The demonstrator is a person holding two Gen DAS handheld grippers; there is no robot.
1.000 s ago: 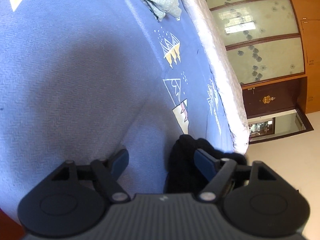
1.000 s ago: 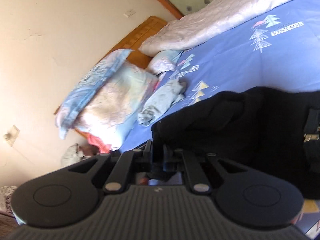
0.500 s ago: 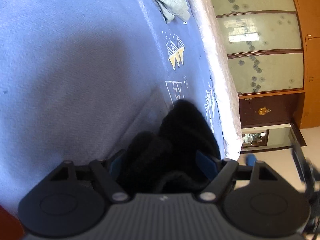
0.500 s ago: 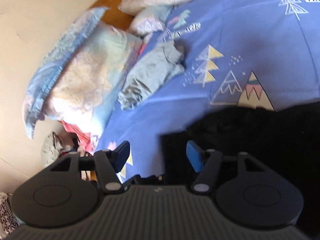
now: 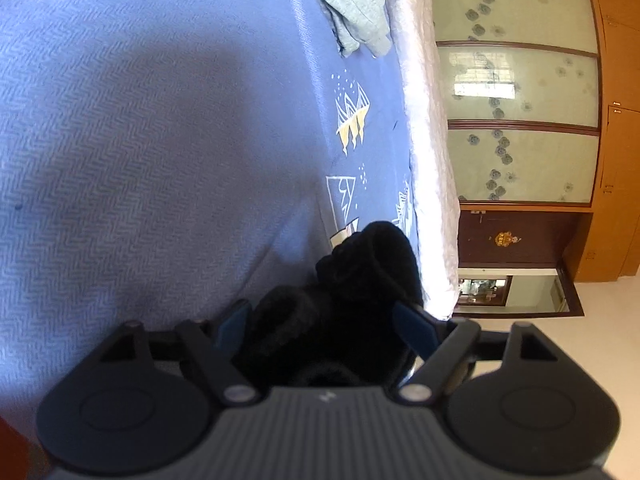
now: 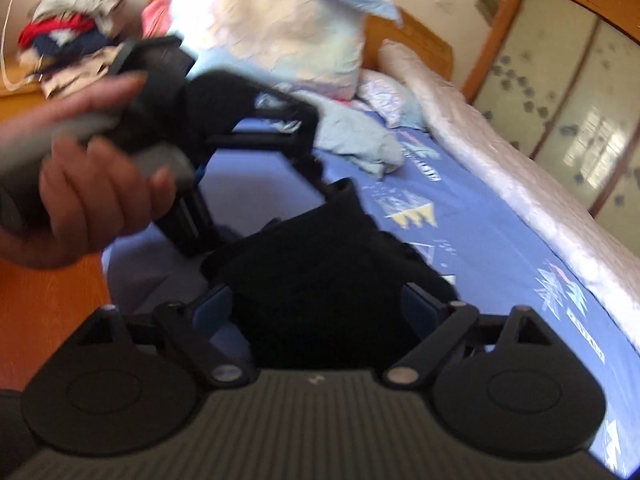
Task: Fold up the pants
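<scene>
Black pants (image 5: 352, 304) sit bunched at the bottom centre of the left wrist view, on the blue bedsheet (image 5: 140, 140) near the bed edge. Left gripper (image 5: 320, 320) is spread wide, blue pads either side of the bunched fabric, not pinching it as far as I can tell. Right gripper (image 6: 316, 308) is likewise wide open, pants (image 6: 320, 272) filling the gap between the pads, no grip.

Step in hand looks like taking hold of the garment at two points to spread or fold it. To do it well: close each gripper on a single clean edge or corner rather than on the whole wad, hold the two grips well apart, and lift enough that the cloth hangs flat before laying it on the sheet. Grabbing the lump risks folding in wrinkles.

Hard to make out: the fabric is near-uniform black, so waistband, legs and layers cannot be separated. Right wrist view is motion-blurred; the hand (image 6: 88, 184) holding the other gripper's handle at left is smeared. Whether cloth touches the pads is unclear. Lower part of the pants is cut off behind both gripper bodies. Grey garment (image 5: 352, 4) at top is apart.
</scene>
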